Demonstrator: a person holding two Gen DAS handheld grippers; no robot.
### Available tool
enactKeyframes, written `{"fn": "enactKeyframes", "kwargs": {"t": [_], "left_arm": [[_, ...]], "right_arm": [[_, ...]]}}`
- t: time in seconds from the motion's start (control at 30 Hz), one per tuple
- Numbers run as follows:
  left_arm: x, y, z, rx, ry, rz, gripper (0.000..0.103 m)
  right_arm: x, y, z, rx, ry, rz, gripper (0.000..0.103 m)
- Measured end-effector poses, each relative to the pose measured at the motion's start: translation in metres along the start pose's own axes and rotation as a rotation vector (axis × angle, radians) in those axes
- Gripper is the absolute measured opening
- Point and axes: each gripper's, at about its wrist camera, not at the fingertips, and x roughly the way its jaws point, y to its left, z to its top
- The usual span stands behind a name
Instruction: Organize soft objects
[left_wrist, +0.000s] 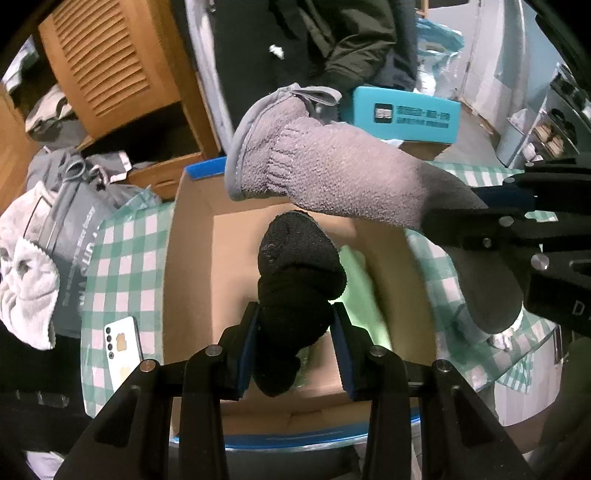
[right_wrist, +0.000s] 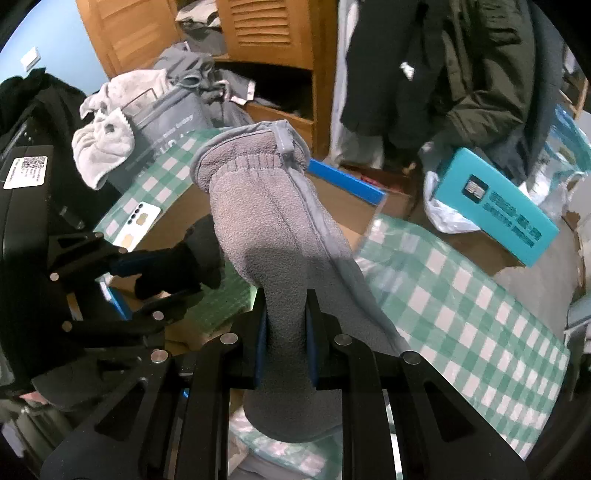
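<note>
Tongs both clamped — left tongs grip black sock, right tongs grey mitt.

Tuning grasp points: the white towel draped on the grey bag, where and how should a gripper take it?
Judgement: pinch the white towel at its hanging lower edge, coming from the table side. That edge dangles free of the grey bag; the bunched top sits against it.

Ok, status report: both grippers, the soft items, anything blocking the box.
Left gripper shut on black sock, over cardboard box. Right gripper shut on grey mitt. Nothing blocking the box.
</note>
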Motion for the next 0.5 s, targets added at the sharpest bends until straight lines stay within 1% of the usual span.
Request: {"fn": "enactKeyframes", "kwargs": {"t": [0.3, 0.4, 0.43, 0.47, 0.5], "left_arm": [[0.015, 0.029, -0.011, -0.059, 0.040, 0.011, 0.038], [0.016, 0.033, -0.013, -0.068, 0.044, 0.022, 0.041], [0.016, 0.033, -0.012, -0.066, 0.043, 0.025, 0.046], [0.015, 0.033, -0.012, -0.066, 0.041, 0.029, 0.057], [0.015, 0.034, -0.012, -0.068, 0.036, 0.034, 0.061]], "right_arm": [[0.028, 0.022, 0.010, -0.028, 0.051, 0.017, 0.016], [0.039, 0.027, 0.014, -0.021, 0.076, 0.049, 0.019], [0.041, 0.028, 0.015, -0.021, 0.076, 0.055, 0.023], [0.042, 0.029, 0.015, -0.021, 0.072, 0.056, 0.025], [0.042, 0.031, 0.016, -0.021, 0.062, 0.048, 0.025]]}}
